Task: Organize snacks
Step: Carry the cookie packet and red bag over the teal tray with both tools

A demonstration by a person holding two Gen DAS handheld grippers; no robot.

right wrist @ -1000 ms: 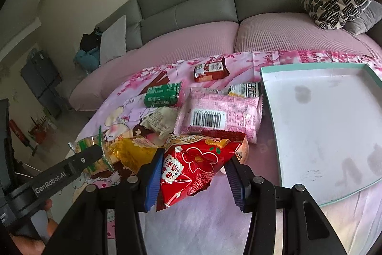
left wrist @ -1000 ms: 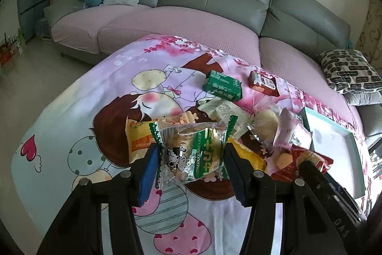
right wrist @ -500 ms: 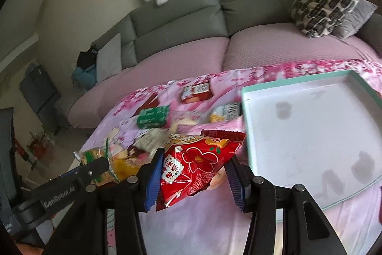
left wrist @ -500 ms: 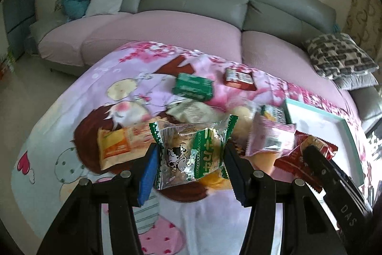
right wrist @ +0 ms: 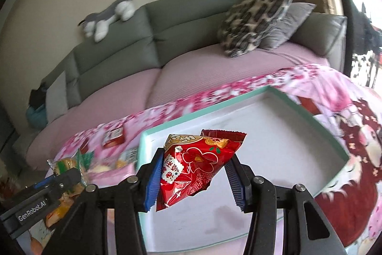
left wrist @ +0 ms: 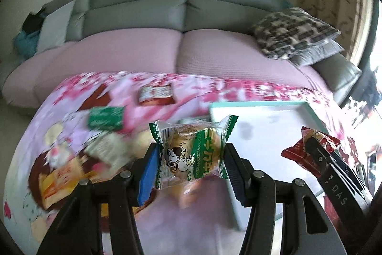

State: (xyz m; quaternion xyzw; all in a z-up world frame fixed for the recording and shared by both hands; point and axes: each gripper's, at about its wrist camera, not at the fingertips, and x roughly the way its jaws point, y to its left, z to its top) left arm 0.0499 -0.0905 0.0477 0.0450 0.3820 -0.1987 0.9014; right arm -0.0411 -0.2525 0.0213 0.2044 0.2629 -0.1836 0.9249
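The left gripper (left wrist: 191, 167) is showing matte black plastic arms that are branching into a forked frame, with round silver screw heads sitting at the joints. Its fingers (left wrist: 148, 173) are wearing blue ribbed pads on their inner faces. The right gripper (right wrist: 194, 179) is showing the same build: black angular arms, silver screws, blue ridged pads on its fingers (right wrist: 152, 179). Seen from the side, each tool's black body is carrying white lettering, "GenRobot.AI" on the left one and "DAS" on the right one.
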